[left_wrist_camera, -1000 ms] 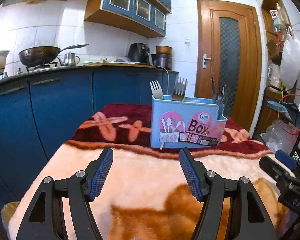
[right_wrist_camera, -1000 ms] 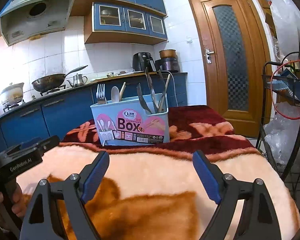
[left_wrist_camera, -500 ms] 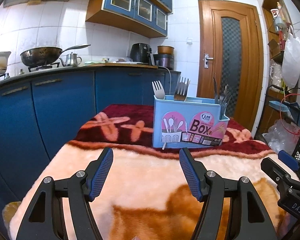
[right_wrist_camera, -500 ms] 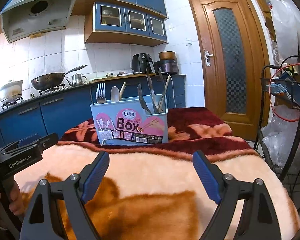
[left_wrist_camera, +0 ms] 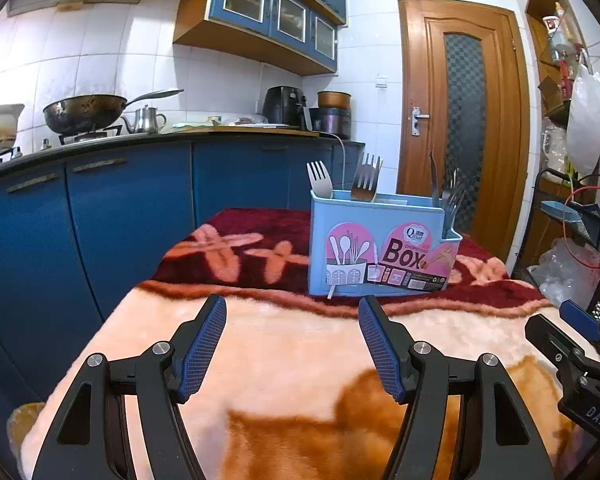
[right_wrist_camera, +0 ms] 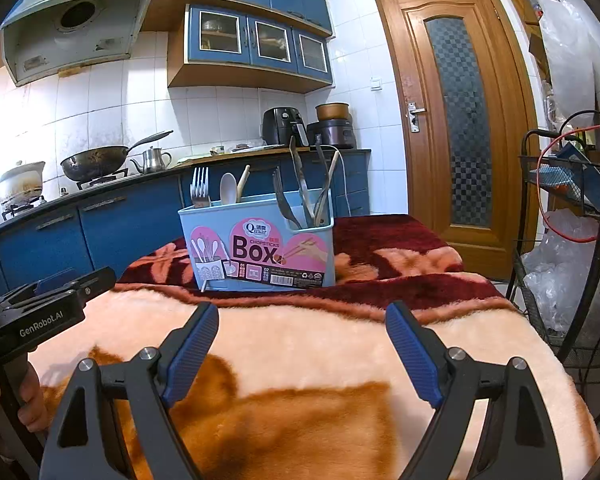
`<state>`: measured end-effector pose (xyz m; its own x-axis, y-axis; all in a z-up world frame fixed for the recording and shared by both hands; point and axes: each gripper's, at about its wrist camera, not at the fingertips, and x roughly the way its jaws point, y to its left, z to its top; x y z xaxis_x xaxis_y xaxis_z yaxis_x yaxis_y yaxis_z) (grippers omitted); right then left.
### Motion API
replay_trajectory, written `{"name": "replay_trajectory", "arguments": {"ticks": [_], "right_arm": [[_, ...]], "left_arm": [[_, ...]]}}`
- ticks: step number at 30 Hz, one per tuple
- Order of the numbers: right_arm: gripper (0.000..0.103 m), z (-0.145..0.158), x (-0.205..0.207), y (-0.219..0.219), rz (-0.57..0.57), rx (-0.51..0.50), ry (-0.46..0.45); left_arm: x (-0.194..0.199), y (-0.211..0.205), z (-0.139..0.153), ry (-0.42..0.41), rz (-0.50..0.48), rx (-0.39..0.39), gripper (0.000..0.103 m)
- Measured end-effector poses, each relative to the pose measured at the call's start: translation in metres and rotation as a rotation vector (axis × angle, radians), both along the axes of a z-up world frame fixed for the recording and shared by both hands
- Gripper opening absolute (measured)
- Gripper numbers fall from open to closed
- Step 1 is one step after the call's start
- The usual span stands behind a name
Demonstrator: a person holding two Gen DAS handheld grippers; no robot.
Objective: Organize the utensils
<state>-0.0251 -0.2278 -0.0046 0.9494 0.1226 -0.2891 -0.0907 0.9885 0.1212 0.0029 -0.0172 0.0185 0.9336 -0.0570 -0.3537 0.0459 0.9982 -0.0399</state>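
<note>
Fingers of both grippers spread wide, empty: left gripper (left_wrist_camera: 292, 340), right gripper (right_wrist_camera: 302, 344). Utensil box (right_wrist_camera: 260, 248) stands upright at 12 o'clock of each, well apart, on the blanket-covered desk (right_wrist_camera: 320, 344). Forks (left_wrist_camera: 342, 178), spoon (right_wrist_camera: 228, 188) and other utensils stand sorted in compartments; likely little remains. Blue kitchen cabinets (left_wrist_camera: 120, 208) at 10 o'clock, wooden door (right_wrist_camera: 460, 120) at 2 o'clock.
</note>
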Motion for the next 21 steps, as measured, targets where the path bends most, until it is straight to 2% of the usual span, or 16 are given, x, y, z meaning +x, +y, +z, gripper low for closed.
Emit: {"name": "replay_trajectory", "arguments": {"ticks": [21], "right_arm": [[0.087,0.0,-0.0002,-0.0004,0.0,-0.001,0.0]], "left_arm": [[-0.0002,-0.0005,0.0003,-0.004,0.001,0.002,0.07]]}}
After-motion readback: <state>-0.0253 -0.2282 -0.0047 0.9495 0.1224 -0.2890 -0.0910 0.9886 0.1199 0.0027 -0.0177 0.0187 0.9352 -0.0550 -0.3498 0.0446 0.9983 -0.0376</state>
